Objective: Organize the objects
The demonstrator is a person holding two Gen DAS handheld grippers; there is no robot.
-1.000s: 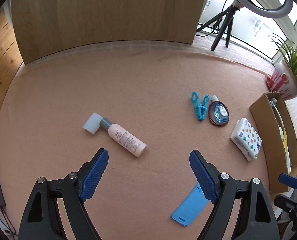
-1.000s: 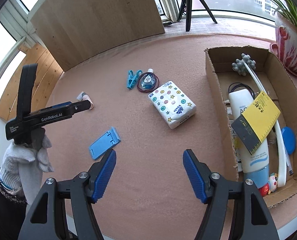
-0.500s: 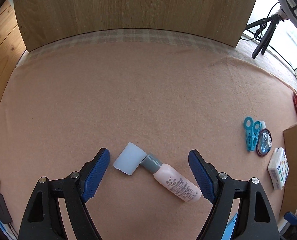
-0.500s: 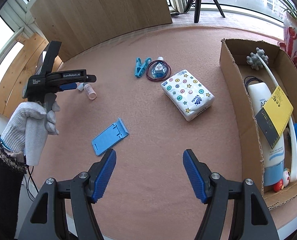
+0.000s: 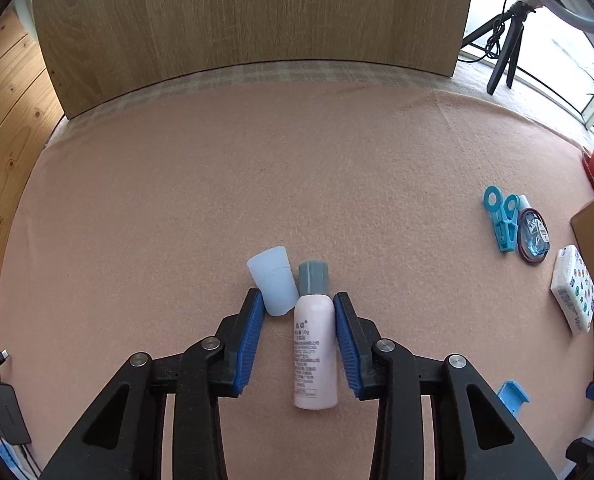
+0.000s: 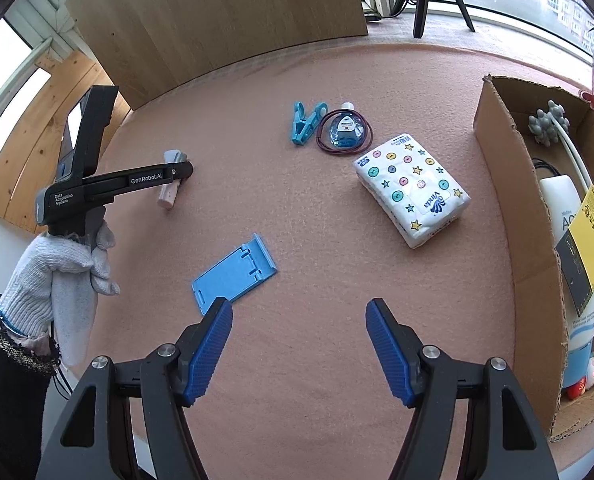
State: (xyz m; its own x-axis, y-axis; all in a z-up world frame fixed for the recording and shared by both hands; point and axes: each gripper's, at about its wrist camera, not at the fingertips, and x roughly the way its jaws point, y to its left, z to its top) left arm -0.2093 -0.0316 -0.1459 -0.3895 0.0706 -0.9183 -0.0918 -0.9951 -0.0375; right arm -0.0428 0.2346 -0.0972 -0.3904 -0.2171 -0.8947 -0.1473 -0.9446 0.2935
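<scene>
Left tongs (image 5: 299, 336) have just been closing around the pink lotion bottle (image 5: 315, 356) lying on the bench (image 5: 297, 184): right pad touching, left pad against its loose cap (image 5: 273, 284), bottle not yet clamped. Right tongs (image 6: 299, 344) hang released beside the blue phone stand (image 6: 235, 274).

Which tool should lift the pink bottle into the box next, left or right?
Left. The left tool has just been closing around the pink bottle, with its loose cap against one pad. The right tool hangs open over bare mat by the blue stand.
</scene>
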